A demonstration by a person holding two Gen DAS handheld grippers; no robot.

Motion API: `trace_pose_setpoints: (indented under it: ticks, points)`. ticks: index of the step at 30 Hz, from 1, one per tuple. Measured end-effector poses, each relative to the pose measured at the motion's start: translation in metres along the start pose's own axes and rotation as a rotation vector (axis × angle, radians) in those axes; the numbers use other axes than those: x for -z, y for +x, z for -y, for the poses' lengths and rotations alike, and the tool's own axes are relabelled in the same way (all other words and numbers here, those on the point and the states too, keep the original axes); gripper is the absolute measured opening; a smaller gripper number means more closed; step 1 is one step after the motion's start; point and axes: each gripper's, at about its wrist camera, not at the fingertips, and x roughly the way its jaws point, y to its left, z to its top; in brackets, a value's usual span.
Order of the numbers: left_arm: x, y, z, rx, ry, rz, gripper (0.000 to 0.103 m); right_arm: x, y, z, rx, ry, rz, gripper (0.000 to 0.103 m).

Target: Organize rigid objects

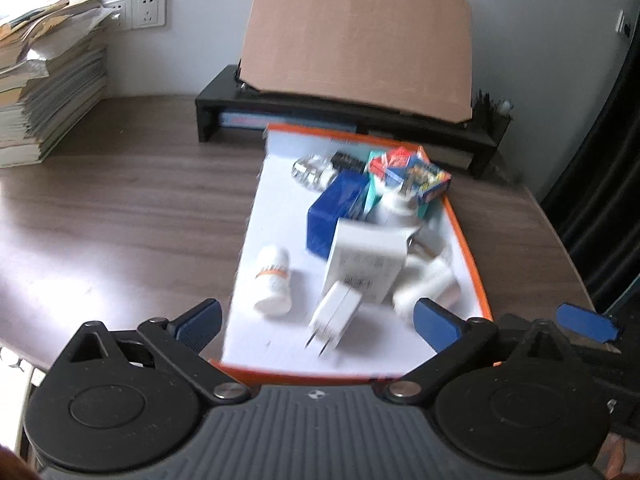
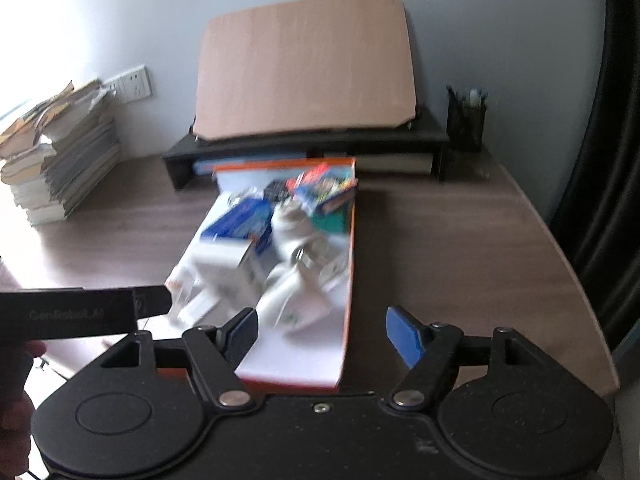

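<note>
An orange-rimmed white tray (image 1: 470, 264) lies on the wooden desk with several items in it: a white bottle (image 1: 273, 280), a white plug charger (image 1: 336, 316), a white box (image 1: 370, 264), a blue box (image 1: 336, 212) and a colourful box (image 1: 426, 176). My left gripper (image 1: 318, 322) hovers over the tray's near end, open, with the charger below the gap and untouched. My right gripper (image 2: 323, 331) stands open over the tray's near right corner (image 2: 351, 280) and holds nothing. The white tubes (image 2: 288, 300) and the blue box (image 2: 240, 220) are blurred there.
A black monitor stand (image 1: 320, 108) bearing a leaning cardboard sheet (image 1: 360, 36) stands behind the tray. A stack of books (image 1: 48, 92) is at the far left and a pen holder (image 2: 466, 124) at the far right. The desk's curved edge (image 2: 580, 280) runs along the right.
</note>
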Motion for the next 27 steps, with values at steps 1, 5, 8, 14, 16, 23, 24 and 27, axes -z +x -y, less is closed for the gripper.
trace_pose_setpoints:
  ticks: [1, 5, 8, 14, 16, 23, 24, 27]
  points:
    - [0.003, -0.003, -0.002, 0.000, 0.000, 0.000, 0.103, 0.004, -0.003, -0.004, -0.002, -0.005, -0.005, 0.085]
    - [0.014, -0.009, -0.008, 0.003, -0.009, -0.017, 0.103, 0.015, -0.012, -0.014, 0.013, -0.020, -0.015, 0.085]
    - [0.019, -0.012, -0.009, -0.008, -0.005, -0.025, 0.103, 0.021, -0.019, -0.016, 0.017, -0.011, -0.021, 0.085]
    - [0.027, -0.017, -0.008, -0.025, 0.020, -0.023, 0.103, 0.027, -0.026, -0.019, 0.032, -0.012, -0.026, 0.085]
    - [0.028, -0.017, -0.007, -0.025, 0.025, -0.026, 0.103, 0.029, -0.027, -0.019, 0.030, -0.010, -0.029, 0.085]
    - [0.030, -0.017, -0.003, -0.025, 0.032, -0.029, 0.103, 0.031, -0.029, -0.018, 0.033, -0.016, -0.030, 0.085]
    - [0.030, -0.017, -0.002, -0.026, 0.033, -0.029, 0.103, 0.031, -0.029, -0.018, 0.035, -0.017, -0.030, 0.085]
    - [0.031, -0.017, 0.002, -0.024, 0.036, -0.029, 0.103, 0.031, -0.030, -0.017, 0.034, -0.017, -0.029, 0.085]
